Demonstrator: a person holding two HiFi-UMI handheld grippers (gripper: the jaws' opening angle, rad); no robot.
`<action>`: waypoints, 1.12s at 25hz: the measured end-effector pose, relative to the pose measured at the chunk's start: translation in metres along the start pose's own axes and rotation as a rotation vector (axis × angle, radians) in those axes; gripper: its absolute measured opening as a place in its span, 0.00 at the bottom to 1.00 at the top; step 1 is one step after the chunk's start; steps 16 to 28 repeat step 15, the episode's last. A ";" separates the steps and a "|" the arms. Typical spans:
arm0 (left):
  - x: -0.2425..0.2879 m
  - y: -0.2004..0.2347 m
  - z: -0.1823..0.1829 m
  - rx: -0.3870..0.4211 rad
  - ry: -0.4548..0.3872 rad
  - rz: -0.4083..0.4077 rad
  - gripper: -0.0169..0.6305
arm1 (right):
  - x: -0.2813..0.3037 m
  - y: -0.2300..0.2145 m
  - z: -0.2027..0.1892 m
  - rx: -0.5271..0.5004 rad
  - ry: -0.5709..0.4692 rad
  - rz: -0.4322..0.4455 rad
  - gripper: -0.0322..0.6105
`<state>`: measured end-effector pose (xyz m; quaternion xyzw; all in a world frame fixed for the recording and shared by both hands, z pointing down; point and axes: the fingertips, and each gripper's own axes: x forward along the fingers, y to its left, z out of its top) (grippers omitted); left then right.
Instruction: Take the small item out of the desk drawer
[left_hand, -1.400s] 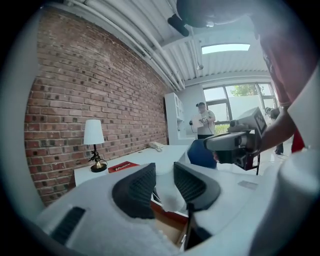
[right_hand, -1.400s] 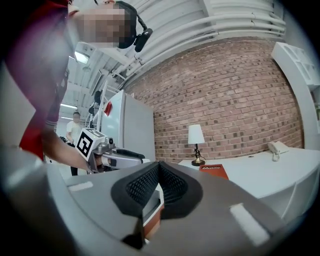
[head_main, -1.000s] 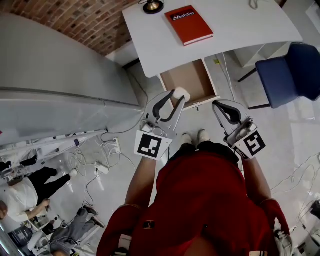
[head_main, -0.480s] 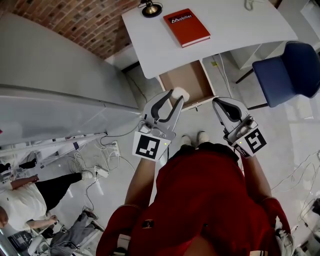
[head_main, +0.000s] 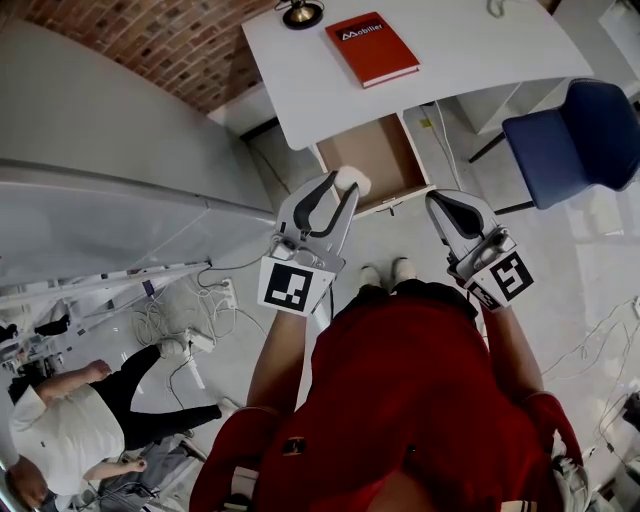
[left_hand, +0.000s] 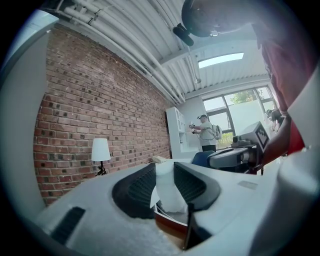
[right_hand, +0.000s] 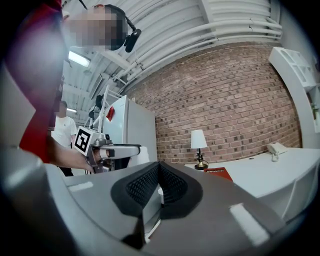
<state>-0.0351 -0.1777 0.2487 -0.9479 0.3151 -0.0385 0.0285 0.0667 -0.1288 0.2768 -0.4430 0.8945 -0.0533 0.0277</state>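
The small white item (head_main: 352, 181) is clamped between the fingertips of my left gripper (head_main: 343, 188), which hangs over the front edge of the open desk drawer (head_main: 372, 155). In the left gripper view the same white item (left_hand: 169, 187) stands upright between the dark pads of the left gripper (left_hand: 165, 172). My right gripper (head_main: 441, 206) hovers to the right of the drawer front, shut, with nothing in it. The right gripper (right_hand: 159, 176) has its pads pressed together in its own view. The drawer's brown bottom looks bare.
The white desk (head_main: 460, 60) carries a red book (head_main: 372, 48) and a small lamp (head_main: 302, 12). A blue chair (head_main: 575, 125) stands at the right. A grey cabinet (head_main: 110, 180) fills the left. Cables and a person (head_main: 70, 430) are on the floor at lower left.
My left gripper has drifted slightly left and away from the drawer with the white item in it. The right gripper has barely moved. The person at lower left has walked.
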 end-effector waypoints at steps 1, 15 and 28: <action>0.000 0.000 -0.001 0.000 0.001 0.002 0.22 | -0.001 0.000 -0.001 0.000 0.002 0.001 0.07; -0.001 -0.003 -0.003 -0.001 0.003 -0.011 0.22 | -0.006 0.003 -0.002 0.010 -0.006 -0.006 0.07; -0.001 -0.003 -0.003 -0.001 0.003 -0.011 0.22 | -0.006 0.003 -0.002 0.010 -0.006 -0.006 0.07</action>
